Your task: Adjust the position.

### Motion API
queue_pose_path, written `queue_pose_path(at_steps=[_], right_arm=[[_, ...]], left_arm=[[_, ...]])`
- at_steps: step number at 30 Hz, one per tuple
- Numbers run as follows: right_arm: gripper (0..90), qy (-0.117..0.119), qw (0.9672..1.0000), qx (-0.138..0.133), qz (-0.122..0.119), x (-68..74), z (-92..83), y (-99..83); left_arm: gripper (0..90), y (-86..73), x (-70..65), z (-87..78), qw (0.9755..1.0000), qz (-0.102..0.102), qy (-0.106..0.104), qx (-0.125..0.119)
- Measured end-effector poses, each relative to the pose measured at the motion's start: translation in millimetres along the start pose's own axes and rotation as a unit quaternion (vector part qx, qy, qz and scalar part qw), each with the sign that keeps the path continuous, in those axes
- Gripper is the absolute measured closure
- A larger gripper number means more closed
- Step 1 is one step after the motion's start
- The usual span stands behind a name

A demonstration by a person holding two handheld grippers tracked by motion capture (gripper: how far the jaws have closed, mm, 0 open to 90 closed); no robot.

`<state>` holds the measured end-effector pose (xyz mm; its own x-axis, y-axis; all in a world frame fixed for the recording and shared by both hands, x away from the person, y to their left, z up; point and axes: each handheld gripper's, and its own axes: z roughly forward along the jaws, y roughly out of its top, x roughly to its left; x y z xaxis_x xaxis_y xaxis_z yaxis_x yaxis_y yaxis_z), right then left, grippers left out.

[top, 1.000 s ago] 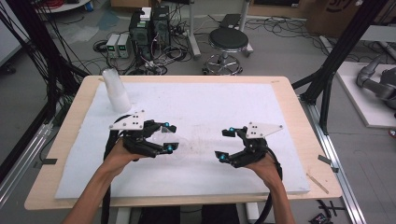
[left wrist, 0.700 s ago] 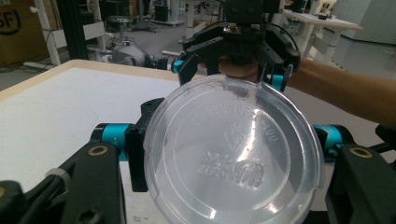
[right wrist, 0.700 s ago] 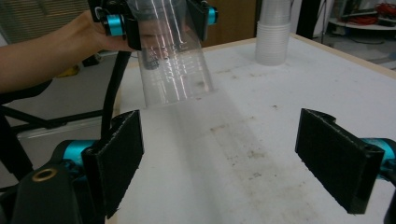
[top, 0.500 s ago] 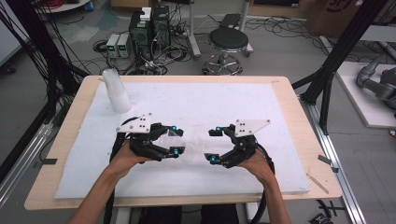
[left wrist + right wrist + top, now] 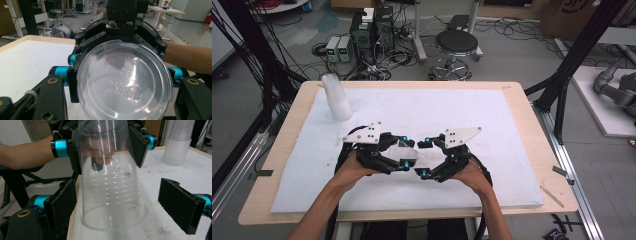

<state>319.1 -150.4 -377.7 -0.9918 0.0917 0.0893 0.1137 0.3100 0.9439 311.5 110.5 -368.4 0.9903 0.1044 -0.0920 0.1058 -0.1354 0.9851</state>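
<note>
**Clear plastic cup held between two tongs, handover not yet finished**

A clear plastic cup point(image 5: 110, 175) is seen lying sideways above the white mat point(image 5: 492, 115), between the two hand-held tongs. The left tongs point(image 5: 404, 156) are closed on the cup near its closed base, as the right gripper view shows: the jaws are pressed against both sides of the narrow end. The embossed bottom of the cup point(image 5: 123, 80) is seen close up in the left gripper view, directly in front of the left tongs. The right tongs point(image 5: 125, 207) are held wide, with one jaw on each side of the cup's open rim and a gap left on both sides; the cup is not touched by them.

A stack of clear cups point(image 5: 336, 97) is stood on the mat, well apart from the left tongs, beyond them.

Judged from this, one cup has been taken up and brought to the middle. What seems left is for the right tongs to be closed on the rim end, and for the cup to be passed or set down.
</note>
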Motion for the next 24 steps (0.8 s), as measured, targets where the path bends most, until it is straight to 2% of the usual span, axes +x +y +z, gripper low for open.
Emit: queue_pose_path(at_steps=[1, 6, 7, 13, 15, 18, 21, 24], right_arm=[[15.4, 0.001, 1.0000, -0.002, -0.005, -0.2, 2.8, 0.4], [15.4, 0.013, 0.9999, 0.008, -0.003, 2.2, 10.4, 0.9], [15.4, 0.011, 0.9999, 0.007, -0.010, 1.5, 11.8, 1.0], [15.5, 0.011, 0.9999, -0.003, -0.012, 2.5, 18.1, 1.0], [15.4, 0.011, 0.9999, 0.001, -0.009, 3.3, 19.5, 1.0], [15.6, 0.007, 0.9999, -0.005, -0.015, 3.0, 21.5, 1.1], [22.6, 0.010, 0.9998, -0.003, -0.014, 4.2, 21.5, 0.9], [28.2, 0.002, 0.9997, -0.007, -0.021, 4.8, 20.3, 0.4]], left_arm=[[39.5, 0.3, 0.0, 0.6, 1.0000, 0.001, -0.001, -0.001], [39.5, 1.7, -0.4, 3.2, 1.0000, 0.000, -0.005, -0.006], [39.5, 1.8, -0.5, 3.3, 1.0000, 0.000, -0.005, -0.008], [39.5, 3.4, -0.1, 0.3, 0.9999, 0.000, -0.002, -0.017], [39.5, 4.2, -0.3, -0.7, 0.9998, 0.000, -0.002, -0.018], [39.5, 4.5, -0.7, -1.5, 0.9998, -0.002, -0.001, -0.022], [39.5, 4.3, -0.6, -1.6, 0.9998, -0.003, -0.001, -0.022], [39.6, 4.5, -0.1, -2.4, 0.9998, -0.001, -0.002, -0.020]])
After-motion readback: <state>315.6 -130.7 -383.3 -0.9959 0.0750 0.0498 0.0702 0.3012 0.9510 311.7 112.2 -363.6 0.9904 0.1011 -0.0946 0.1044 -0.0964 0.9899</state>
